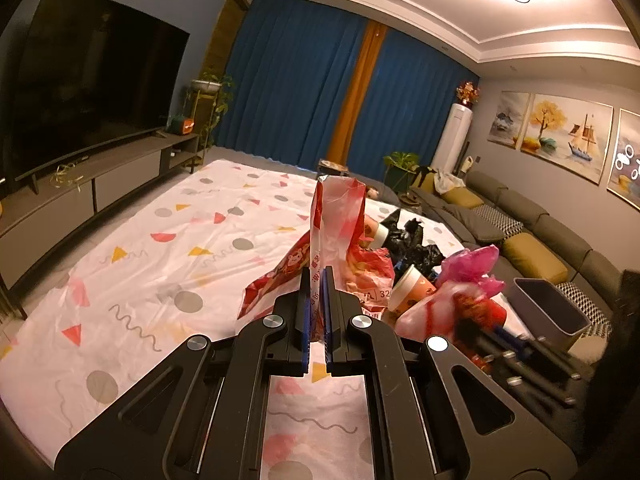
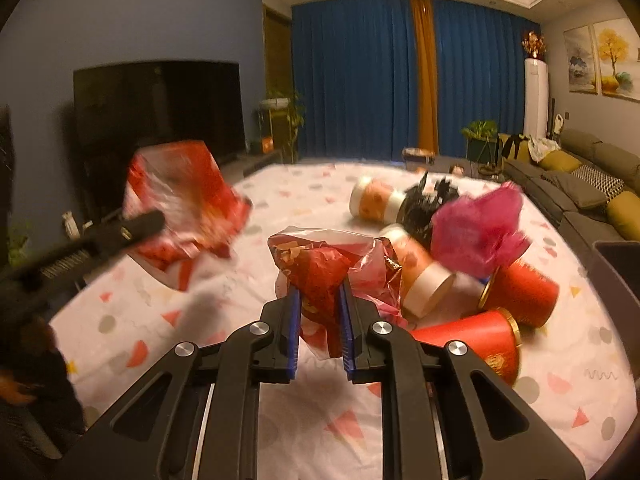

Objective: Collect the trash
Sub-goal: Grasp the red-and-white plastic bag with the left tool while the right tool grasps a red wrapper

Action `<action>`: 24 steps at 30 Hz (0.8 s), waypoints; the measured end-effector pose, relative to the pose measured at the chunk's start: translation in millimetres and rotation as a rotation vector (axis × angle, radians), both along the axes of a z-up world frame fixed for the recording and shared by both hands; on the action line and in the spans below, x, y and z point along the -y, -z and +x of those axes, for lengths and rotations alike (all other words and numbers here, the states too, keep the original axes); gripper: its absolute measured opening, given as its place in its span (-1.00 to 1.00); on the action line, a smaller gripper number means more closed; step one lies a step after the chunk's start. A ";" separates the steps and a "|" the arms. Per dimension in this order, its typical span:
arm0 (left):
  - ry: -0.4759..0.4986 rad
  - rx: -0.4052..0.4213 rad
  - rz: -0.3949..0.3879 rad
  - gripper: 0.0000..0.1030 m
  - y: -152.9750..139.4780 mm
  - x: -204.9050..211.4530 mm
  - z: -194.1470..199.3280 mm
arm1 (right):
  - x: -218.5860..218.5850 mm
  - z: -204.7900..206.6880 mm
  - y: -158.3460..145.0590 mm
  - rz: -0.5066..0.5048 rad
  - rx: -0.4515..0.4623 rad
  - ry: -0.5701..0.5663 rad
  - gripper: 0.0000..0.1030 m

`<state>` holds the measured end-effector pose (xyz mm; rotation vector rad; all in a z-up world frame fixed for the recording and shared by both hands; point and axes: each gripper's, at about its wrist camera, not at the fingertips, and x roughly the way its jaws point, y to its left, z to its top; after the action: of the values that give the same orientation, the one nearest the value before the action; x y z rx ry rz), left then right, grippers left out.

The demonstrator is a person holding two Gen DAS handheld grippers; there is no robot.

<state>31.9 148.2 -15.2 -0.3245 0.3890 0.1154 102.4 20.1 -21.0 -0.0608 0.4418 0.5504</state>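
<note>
Above the patterned sheet (image 1: 132, 248), the red-and-white plastic bag (image 1: 334, 216) is pinched in the nearly closed left tongs (image 1: 317, 280). The right tongs (image 2: 319, 292), partly open, clamp a crumpled red wrapper (image 2: 320, 272). Paper cups (image 2: 520, 292), a pink bag (image 2: 476, 236) and a black bag (image 2: 424, 204) lie just beyond. A grey bin (image 1: 550, 308) stands near the sofa (image 1: 532, 236).

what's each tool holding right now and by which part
Left tool: the red-and-white plastic bag, pinched low at its bunched edge. Right tool: the crumpled red wrapper, by its lower end.

Left gripper (image 1: 318, 280) — tight on red-white bag (image 1: 334, 216)
</note>
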 end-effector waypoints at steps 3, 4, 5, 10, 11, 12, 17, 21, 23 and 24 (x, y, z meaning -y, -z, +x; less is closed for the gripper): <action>0.009 0.002 0.009 -0.92 -1.9 5.2 -0.2 | 14.3 -8.5 -11.5 0.022 0.031 0.014 -0.65; 0.014 0.002 0.014 -0.92 -2.9 8.2 -0.5 | 18.1 -10.1 -13.7 0.028 0.036 0.020 -0.65; 0.016 0.002 0.016 -0.92 -3.1 9.5 -0.2 | 25.2 -13.0 -17.1 0.037 0.046 0.033 -0.65; 0.045 0.002 0.034 -0.92 -6.5 24.6 1.0 | 49.6 -20.7 -23.6 0.056 0.063 0.080 -0.65; 0.050 0.003 0.038 -0.92 -7.1 27.7 1.2 | 56.0 -22.5 -24.8 0.061 0.066 0.091 -0.65; 0.058 0.003 0.042 -0.92 -8.0 31.7 1.3 | 60.5 -25.1 -25.3 0.064 0.069 0.099 -0.65; 0.088 0.003 0.062 -0.92 -10.7 49.4 3.4 | 78.9 -30.6 -26.3 0.078 0.072 0.132 -0.65; 0.111 0.003 0.077 -0.92 -11.3 63.4 5.5 | 96.4 -32.0 -27.6 0.093 0.073 0.157 -0.65; 0.126 0.002 0.085 -0.92 -11.6 71.2 7.6 | 105.0 -32.7 -28.0 0.098 0.074 0.171 -0.65; 0.134 0.002 0.089 -0.92 -11.8 75.1 8.9 | 110.6 -33.3 -28.5 0.102 0.076 0.181 -0.65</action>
<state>40.8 73.1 -3.3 -0.2105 0.4012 0.0012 69.1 -90.5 7.4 0.0554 0.3410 0.3908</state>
